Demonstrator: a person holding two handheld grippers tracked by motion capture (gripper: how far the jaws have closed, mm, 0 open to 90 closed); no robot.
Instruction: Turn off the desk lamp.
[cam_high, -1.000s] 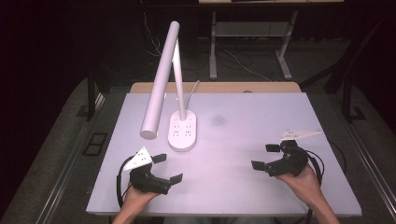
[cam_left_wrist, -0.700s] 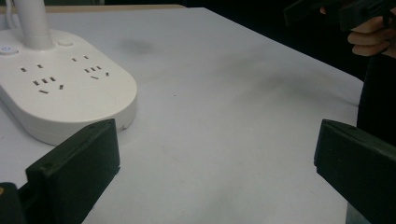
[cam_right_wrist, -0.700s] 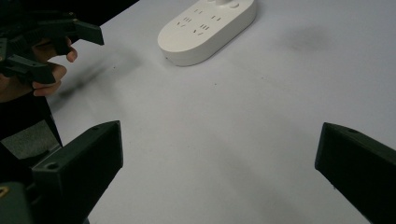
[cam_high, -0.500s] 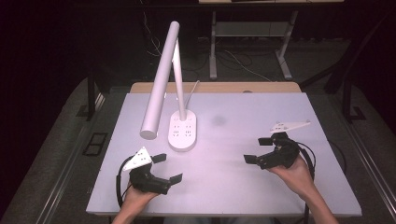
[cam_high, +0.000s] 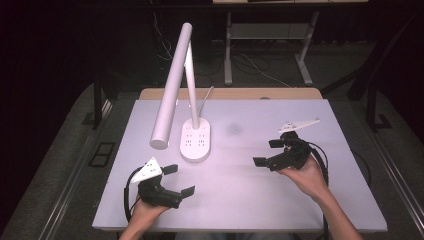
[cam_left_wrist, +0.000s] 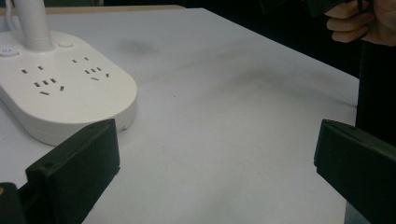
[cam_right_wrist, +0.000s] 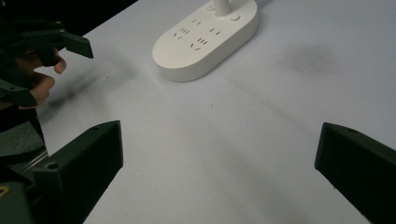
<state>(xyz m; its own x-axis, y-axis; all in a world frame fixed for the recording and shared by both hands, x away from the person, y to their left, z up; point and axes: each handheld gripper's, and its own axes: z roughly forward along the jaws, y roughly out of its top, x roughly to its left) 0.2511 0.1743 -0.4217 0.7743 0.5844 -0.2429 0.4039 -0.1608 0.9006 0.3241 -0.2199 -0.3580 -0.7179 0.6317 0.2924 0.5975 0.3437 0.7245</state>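
A wide white table (cam_high: 250, 210) takes up most of the scene, set on a dark floor with a second desk frame behind it. On it, left of the middle, stands a white desk lamp (cam_high: 172, 85), its long tubular head slanting down toward the near left and its thin stem rising from the base. The lamp base (cam_high: 195, 142) is a flat oval block with rows of socket slots on its top, and a white cord runs from it toward the far edge.

The right gripper (cam_high: 269, 152) is held above the table to the right of the base, well apart from it, jaws pointing left toward the lamp. In the right gripper view the two black jaws stand wide apart with nothing between them but bare tabletop, and the base (cam_right_wrist: 205, 39) lies ahead and a little left of the gap.

The left gripper (cam_high: 179, 180) sits at the near left, near the table edge, just in front of the base and a little to its left. Its jaws too are spread wide and hold nothing. In the left gripper view the base (cam_left_wrist: 65, 93) lies close behind the left jaw, off to that side rather than inside the gap, not touching it as far as I can see.
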